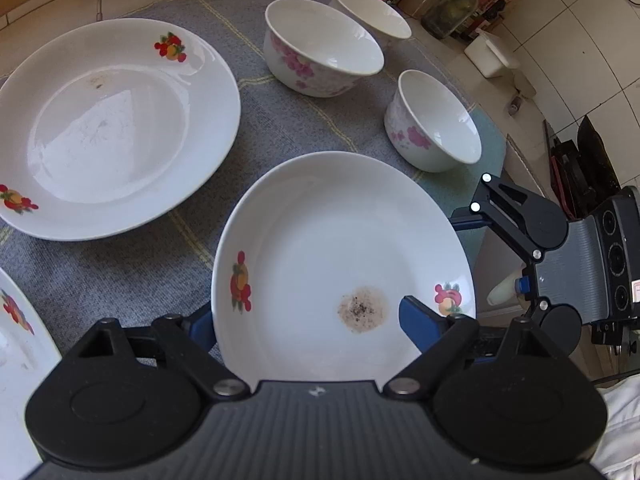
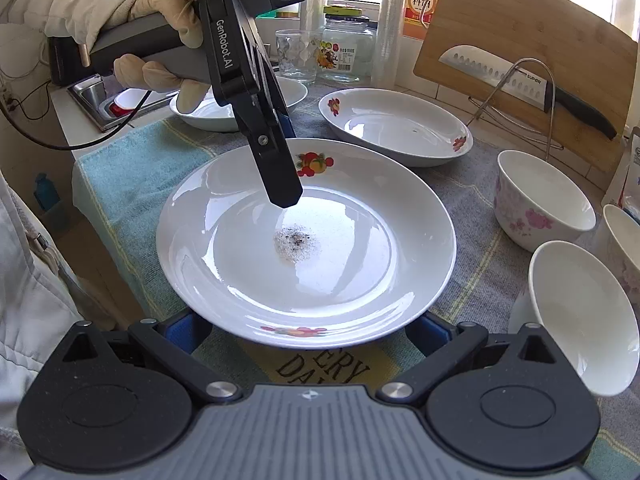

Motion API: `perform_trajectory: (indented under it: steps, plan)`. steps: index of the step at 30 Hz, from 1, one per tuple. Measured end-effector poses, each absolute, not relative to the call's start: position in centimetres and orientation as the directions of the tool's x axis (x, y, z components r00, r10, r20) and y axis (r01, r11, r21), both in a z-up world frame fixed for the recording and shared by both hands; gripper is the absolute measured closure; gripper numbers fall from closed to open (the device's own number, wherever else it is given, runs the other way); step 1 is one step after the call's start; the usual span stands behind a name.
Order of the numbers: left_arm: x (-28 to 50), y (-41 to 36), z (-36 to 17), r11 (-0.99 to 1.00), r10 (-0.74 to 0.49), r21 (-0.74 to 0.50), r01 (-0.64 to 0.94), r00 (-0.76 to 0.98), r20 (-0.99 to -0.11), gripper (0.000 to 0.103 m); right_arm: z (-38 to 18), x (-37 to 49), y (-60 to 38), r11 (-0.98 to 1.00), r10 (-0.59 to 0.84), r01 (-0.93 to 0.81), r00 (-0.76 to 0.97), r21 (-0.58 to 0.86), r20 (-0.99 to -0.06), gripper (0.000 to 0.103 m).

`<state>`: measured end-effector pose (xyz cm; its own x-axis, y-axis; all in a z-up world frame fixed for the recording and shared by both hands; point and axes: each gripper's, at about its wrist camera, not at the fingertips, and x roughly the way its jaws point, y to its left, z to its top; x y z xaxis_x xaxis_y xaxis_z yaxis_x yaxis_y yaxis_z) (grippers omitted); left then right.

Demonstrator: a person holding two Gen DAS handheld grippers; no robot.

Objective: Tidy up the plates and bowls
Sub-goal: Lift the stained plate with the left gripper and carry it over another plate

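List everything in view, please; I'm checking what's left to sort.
stained plate: one, white with fruit prints, middle of cloth
plates: two more, white with fruit prints, behind it
bowls: three, two pink-floral, one plain white, beside the plates
cloth: one, grey and blue, under the dishes
glass, jar: one each, clear, at the back
board: one, wooden, leaning at the back
knife: one, black-handled, against the board
bottles: several, mixed colours, behind the bowls
hand: one, cream-gloved, holding left gripper
left gripper: black, astride stained plate's rim
right gripper: black, open, at its opposite edge
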<state>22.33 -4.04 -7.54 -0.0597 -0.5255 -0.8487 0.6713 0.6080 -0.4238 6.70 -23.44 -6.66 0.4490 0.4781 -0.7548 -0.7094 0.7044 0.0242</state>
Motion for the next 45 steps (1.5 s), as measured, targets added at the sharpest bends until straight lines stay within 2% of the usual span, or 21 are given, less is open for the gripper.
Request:
perform_trajectory:
  steps: [12,28,45]
  plan:
    - [21.6,-0.8,-5.7,0.654,-0.552,-0.415,0.633,0.024,-0.834,0.013,-4.9,8.3,-21.6,0.646,0.523,-0.763,0.41,0.034,-0.747,0.0]
    - [22.1,8.6,-3.3,0.751,-0.558,-0.401,0.525,0.179,-0.81,0.013,-3.5,13.1,-14.4,0.503,0.604,-0.864,0.332,0.024,-0.724,0.0]
    - [23.5,17.0,-4.1,0.806,-0.541,-0.406,0.431,0.258,-0.801,0.013,-4.0,17.1,-6.6,0.399,0.63,-0.916,0.248,0.032,-0.736,0.0]
